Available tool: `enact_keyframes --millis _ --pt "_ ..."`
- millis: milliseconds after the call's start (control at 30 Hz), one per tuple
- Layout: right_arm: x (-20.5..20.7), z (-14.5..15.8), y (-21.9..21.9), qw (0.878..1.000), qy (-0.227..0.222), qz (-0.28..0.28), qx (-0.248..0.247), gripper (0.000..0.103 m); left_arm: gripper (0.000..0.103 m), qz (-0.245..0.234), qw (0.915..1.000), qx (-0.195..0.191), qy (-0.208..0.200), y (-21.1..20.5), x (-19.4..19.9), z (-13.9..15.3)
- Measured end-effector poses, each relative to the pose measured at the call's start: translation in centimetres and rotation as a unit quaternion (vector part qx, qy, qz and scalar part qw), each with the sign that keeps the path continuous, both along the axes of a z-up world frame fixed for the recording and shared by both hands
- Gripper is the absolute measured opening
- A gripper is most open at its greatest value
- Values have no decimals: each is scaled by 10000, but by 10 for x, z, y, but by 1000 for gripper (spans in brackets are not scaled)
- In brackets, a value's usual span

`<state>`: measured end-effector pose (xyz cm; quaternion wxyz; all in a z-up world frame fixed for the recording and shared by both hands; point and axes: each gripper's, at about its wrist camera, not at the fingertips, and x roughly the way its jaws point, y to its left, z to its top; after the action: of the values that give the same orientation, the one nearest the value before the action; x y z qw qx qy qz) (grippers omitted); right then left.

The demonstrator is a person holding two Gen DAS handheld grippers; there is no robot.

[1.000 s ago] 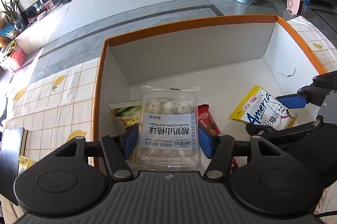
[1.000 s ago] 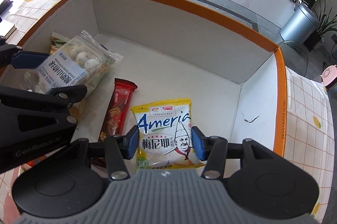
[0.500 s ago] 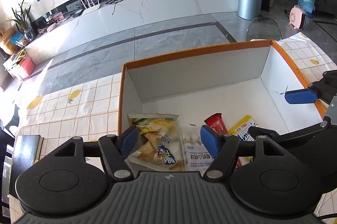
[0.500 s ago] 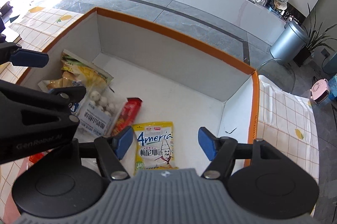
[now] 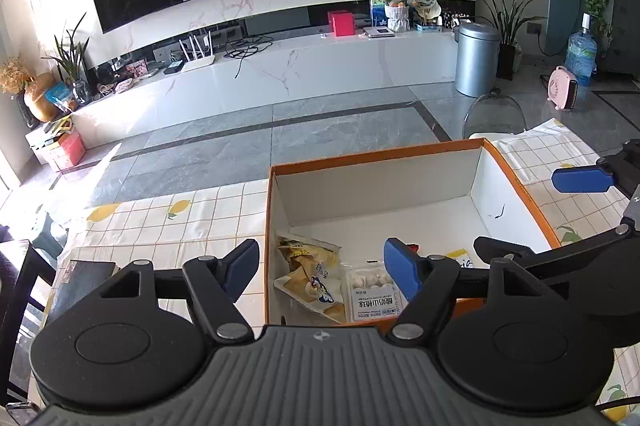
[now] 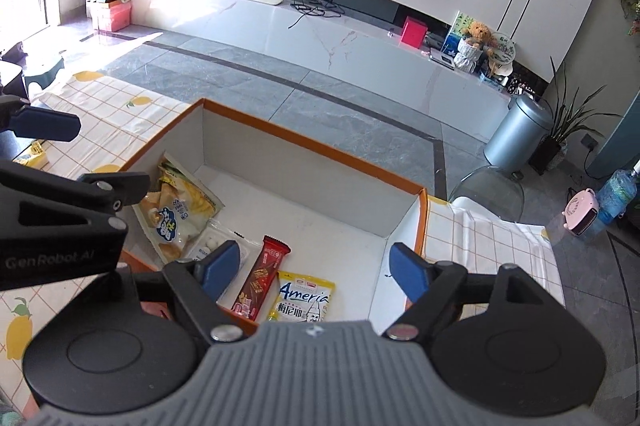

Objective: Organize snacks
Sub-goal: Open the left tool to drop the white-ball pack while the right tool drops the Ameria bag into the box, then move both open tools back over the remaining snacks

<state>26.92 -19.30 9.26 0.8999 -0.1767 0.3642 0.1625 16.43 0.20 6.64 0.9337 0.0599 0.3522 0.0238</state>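
An orange-rimmed white box (image 5: 376, 156) (image 6: 320, 142) stands on the checked tablecloth. Inside it lie a yellow chip bag (image 5: 308, 274) (image 6: 180, 210), a clear pack of white yogurt balls (image 5: 370, 292) (image 6: 208, 244), a red snack bar (image 6: 262, 276) and a yellow "America" packet (image 6: 304, 300). My left gripper (image 5: 320, 272) is open and empty, raised above the box's near left part. My right gripper (image 6: 314, 268) is open and empty, raised above the box's near right part.
The tablecloth (image 5: 160, 222) with lemon prints covers the table around the box. A dark book (image 5: 80, 286) lies at the left. Beyond the table are a grey floor, a clear chair back (image 5: 494, 114) and a metal bin (image 5: 478, 60).
Both grippers let go of their packets, the yogurt balls and the yellow packet, opened wide and rose up and back from the box. The packets now lie on the box floor.
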Motion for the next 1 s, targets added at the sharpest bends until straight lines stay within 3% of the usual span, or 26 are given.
enact_keyframes --millis 400,733,1000 --pt "-90 -1 -47 9959 -555 -432 576 79 85 -296 9990 -253 -206 -13 -71 0" --pt "-151 -43 -75 9909 -590 -926 773 79 86 -565 9974 -436 35 -30 -109 -39" --pt "-164 -82 -84 9917 -405 -1019 677 79 86 -584 9956 -686 246 -37 -114 -78"
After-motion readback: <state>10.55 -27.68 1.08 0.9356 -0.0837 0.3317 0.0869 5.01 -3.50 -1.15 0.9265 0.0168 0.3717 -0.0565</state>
